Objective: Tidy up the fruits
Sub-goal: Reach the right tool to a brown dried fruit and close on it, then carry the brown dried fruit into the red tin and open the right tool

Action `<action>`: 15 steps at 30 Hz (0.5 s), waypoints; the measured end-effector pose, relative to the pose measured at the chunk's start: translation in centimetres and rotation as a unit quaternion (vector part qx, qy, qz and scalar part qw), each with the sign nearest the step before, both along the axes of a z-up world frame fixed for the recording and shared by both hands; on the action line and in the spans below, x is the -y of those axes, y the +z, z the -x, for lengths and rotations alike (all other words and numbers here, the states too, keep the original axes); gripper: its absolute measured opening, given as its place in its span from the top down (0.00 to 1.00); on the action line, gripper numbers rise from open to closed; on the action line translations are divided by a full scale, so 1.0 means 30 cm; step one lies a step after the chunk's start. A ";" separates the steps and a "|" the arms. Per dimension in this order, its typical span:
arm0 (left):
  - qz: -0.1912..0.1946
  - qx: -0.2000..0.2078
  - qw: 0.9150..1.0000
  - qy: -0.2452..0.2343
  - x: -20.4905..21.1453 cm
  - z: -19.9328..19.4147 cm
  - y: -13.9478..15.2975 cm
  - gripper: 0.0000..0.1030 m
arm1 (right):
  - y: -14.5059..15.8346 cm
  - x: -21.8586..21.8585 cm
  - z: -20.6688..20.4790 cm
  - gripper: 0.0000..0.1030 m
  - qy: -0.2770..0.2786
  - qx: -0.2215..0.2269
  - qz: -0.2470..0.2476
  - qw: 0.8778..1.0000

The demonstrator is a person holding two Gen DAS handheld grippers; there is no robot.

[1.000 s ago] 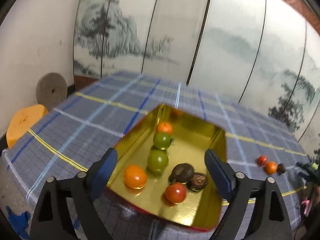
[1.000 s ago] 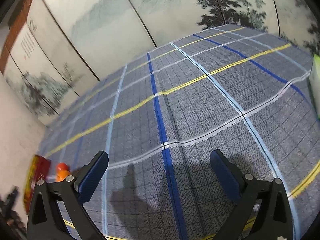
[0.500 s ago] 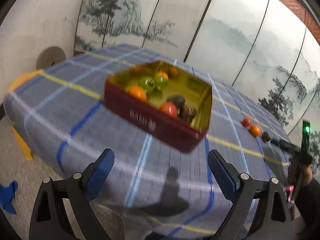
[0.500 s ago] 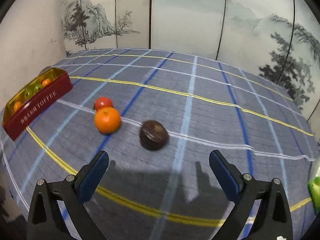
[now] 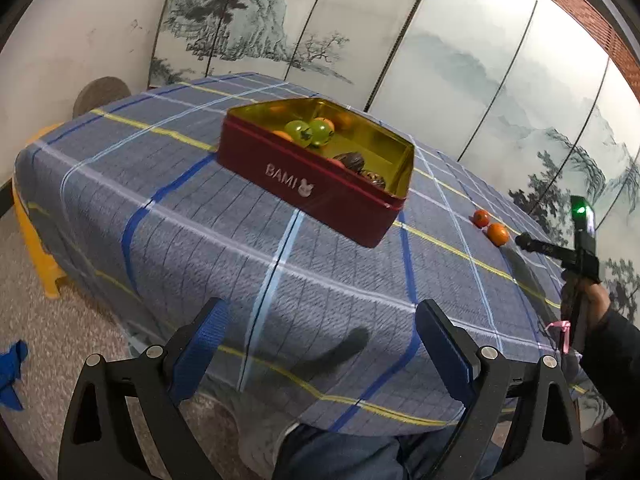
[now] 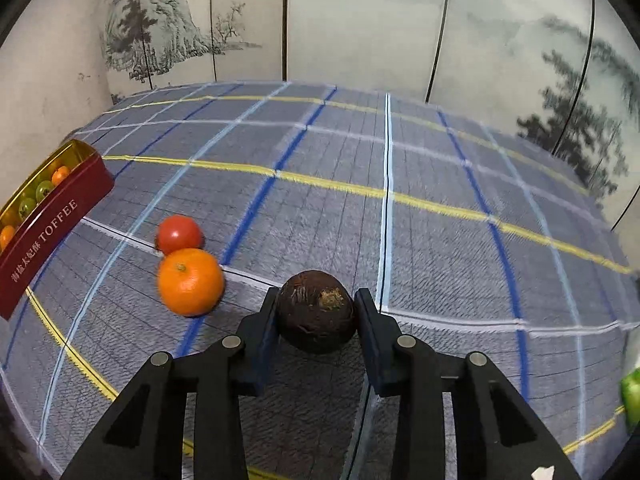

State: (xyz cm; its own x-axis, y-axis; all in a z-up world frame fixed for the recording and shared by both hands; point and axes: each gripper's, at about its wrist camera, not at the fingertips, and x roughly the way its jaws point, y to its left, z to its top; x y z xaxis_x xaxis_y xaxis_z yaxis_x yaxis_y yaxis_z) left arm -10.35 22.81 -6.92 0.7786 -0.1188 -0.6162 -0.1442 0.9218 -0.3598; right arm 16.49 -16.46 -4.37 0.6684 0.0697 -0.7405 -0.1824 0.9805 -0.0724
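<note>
Maroon metal with a gold lining: that is the tin you see from the left wrist, sitting on the plaid tablecloth at about 12 o'clock from your left gripper. Your left gripper hangs back near the table's edge with its blue-padded jaws spread wide and nothing between them. Inside the tin lie two green fruits, some orange ones and two dark brown ones, the brown pair toward its 4 o'clock corner. Out at 2 o'clock on the cloth, well apart from the tin, sit a red tomato and an orange, touching or nearly so.

From the right wrist, the tin lies at 9 o'clock at the picture's edge, its side lettered TOFFEE. At 10 o'clock from your right gripper the red tomato sits just behind the orange, the two touching. Your right gripper is narrowed onto a dark brown fruit, one pad pressed to each side of it, low over the cloth; you cannot tell whether the fruit is lifted or resting. At 4 o'clock, at the far right edge, a green object is partly cut off.
</note>
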 end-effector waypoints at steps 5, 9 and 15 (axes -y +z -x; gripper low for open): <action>-0.007 0.000 1.000 0.006 0.009 0.023 -0.010 0.08 | 0.092 -0.087 0.007 0.68 0.005 0.019 -0.002 1.000; -0.041 0.001 0.999 0.007 0.027 0.052 -0.006 0.09 | 0.170 -0.223 0.004 0.68 0.026 0.033 -0.010 0.999; -0.091 -0.033 0.995 0.023 0.024 0.096 -0.039 0.08 | 0.211 -0.463 -0.005 0.68 0.069 0.040 -0.018 0.997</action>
